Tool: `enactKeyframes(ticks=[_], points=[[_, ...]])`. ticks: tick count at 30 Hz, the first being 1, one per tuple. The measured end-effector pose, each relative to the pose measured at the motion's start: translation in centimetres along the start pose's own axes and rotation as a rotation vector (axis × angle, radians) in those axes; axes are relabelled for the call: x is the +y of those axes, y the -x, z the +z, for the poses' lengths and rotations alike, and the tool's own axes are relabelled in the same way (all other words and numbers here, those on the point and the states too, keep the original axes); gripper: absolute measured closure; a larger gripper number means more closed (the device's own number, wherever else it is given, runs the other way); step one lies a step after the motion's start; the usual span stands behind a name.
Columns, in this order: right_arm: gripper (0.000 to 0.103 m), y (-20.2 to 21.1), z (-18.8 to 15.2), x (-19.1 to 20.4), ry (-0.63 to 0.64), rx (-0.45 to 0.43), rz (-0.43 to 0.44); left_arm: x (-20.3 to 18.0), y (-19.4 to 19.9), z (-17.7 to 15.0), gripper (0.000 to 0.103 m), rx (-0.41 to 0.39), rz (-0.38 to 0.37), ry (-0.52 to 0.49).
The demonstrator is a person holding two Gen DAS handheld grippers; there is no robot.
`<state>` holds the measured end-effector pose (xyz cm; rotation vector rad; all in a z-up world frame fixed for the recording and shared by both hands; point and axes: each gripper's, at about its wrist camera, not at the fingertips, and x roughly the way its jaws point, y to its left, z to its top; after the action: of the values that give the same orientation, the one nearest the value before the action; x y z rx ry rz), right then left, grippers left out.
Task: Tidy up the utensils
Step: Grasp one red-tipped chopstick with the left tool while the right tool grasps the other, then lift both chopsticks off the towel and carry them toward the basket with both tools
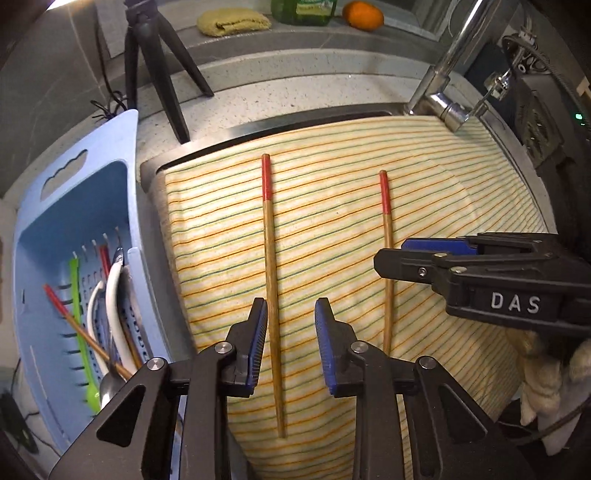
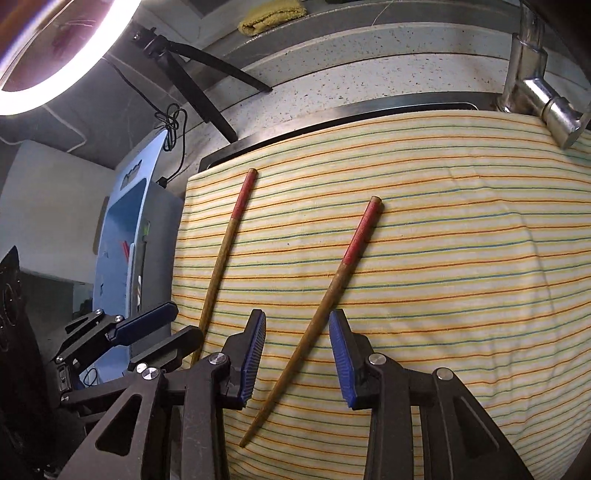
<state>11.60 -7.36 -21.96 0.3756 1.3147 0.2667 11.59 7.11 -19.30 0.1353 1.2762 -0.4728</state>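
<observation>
Am holding left hand-held gripper (image 1: 290, 343) partly open, pads straddling left chopstick (image 1: 272, 295), not pressing. Right hand-held gripper (image 2: 297, 354) likewise gaping around right chopstick (image 2: 332, 291), no squeeze. Both chopsticks lying apart on striped cloth (image 1: 424, 192); blue basket (image 1: 48, 258) beside, holding other utensils.

Black tongs (image 1: 291, 343), blue ribbed pads, silver screws.

Likely a home kitchen, steel sink (image 1: 207, 146), chrome faucet (image 1: 443, 92), speckled countertop (image 1: 295, 86), dish soap bottle (image 1: 303, 11)
</observation>
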Motion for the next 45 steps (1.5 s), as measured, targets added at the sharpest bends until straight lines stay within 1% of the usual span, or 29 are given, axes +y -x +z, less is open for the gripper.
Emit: enactKeyframes(ticks=[3, 5, 8, 10, 12, 16, 20, 23, 26, 31, 32, 36, 38, 43, 45], points=[[0.074, -0.4, 0.0, 0.1, -0.008, -0.003, -0.018, -0.2, -0.9, 0.4, 0.078, 0.027, 0.015, -0.025], [0.075, -0.7, 0.0, 0.1, -0.019, 0.002, -0.024, -0.4, -1.5, 0.5, 0.081, 0.048, 0.027, -0.05], [0.078, -1.4, 0.0, 0.2, -0.026, 0.015, -0.04, -0.7, -2.2, 0.7, 0.081, 0.069, 0.046, -0.077], [0.079, -1.7, 0.1, 0.5, -0.013, 0.015, -0.06, -0.5, -2.5, 0.8, 0.082, 0.081, 0.041, -0.078], [0.079, -1.8, 0.2, 0.9, 0.004, 0.016, -0.076, -0.4, -2.8, 1.0, 0.085, 0.088, 0.037, -0.077], [0.09, -2.1, 0.3, 1.2, 0.036, 0.015, -0.115, -0.3, -3.1, 1.5, 0.091, 0.085, 0.03, -0.085], [0.091, -2.0, 0.3, 0.9, 0.039, 0.023, -0.104, -0.3, -3.5, 2.2, 0.096, 0.076, 0.018, -0.091], [0.094, -1.7, 0.2, 0.8, 0.048, 0.026, -0.097, -0.5, -3.5, 2.1, 0.097, 0.073, -0.002, -0.098], [0.097, -1.4, 0.3, 0.0, 0.039, 0.025, -0.09, -1.0, -3.7, 1.9, 0.097, 0.082, 0.008, -0.118], [0.097, -1.4, 0.5, -0.7, 0.027, 0.028, -0.068, -1.0, -4.0, 2.6, 0.097, 0.075, 0.009, -0.101], [0.097, -1.3, 0.5, -0.8, 0.024, 0.027, -0.061, -0.9, -4.0, 2.7, 0.097, 0.07, -0.004, -0.085], [0.097, -0.3, 0.2, -1.5, -0.002, 0.015, -0.023, 0.3, -3.8, 2.6, 0.097, 0.057, -0.102, 0.02], [0.097, 0.4, 0.1, -2.0, -0.015, 0.004, -0.01, 0.7, -3.4, 2.4, 0.097, 0.047, -0.134, 0.05], [0.097, 2.5, 0.0, -3.0, -0.029, -0.032, 0.021, 0.9, -1.7, 1.6, 0.097, 0.004, -0.174, 0.075], [0.097, 3.1, 0.1, -3.1, -0.024, -0.046, 0.02, 0.8, -1.2, 1.1, 0.097, -0.005, -0.167, 0.088]])
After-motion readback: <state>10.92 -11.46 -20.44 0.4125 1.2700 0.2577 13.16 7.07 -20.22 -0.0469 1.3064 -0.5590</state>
